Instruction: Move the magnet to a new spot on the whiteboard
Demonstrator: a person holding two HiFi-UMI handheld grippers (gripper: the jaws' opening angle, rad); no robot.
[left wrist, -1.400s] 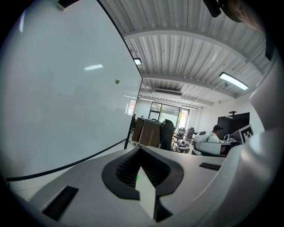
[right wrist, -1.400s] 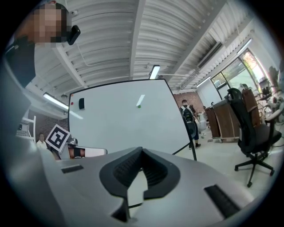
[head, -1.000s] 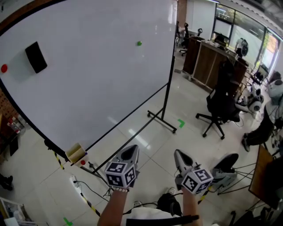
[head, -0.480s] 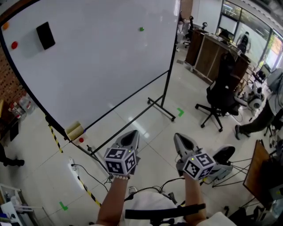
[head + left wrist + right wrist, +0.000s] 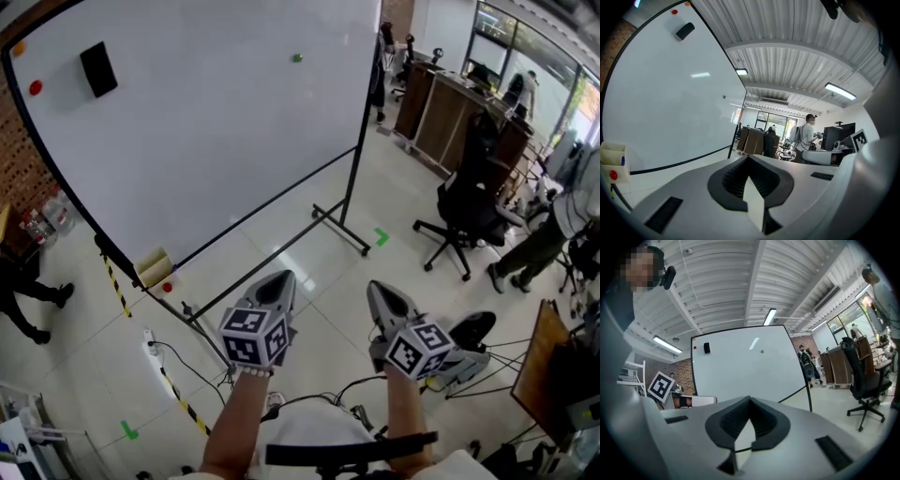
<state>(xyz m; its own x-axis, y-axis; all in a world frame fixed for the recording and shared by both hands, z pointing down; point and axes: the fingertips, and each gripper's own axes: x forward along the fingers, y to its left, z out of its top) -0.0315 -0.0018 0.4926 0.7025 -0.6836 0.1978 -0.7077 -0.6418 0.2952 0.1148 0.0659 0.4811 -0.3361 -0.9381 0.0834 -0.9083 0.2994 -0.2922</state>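
Item: green magnet, on whiteboard, well ahead of the jaws (left gripper, right gripper: both pressed together, empty).

Black office chair near wooden counter; green tape mark on floor (glossy tiles).

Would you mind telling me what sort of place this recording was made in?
Probably an open-plan office or lab: a free-standing whiteboard on a tiled floor, a black office chair, and wooden desks beside windows.
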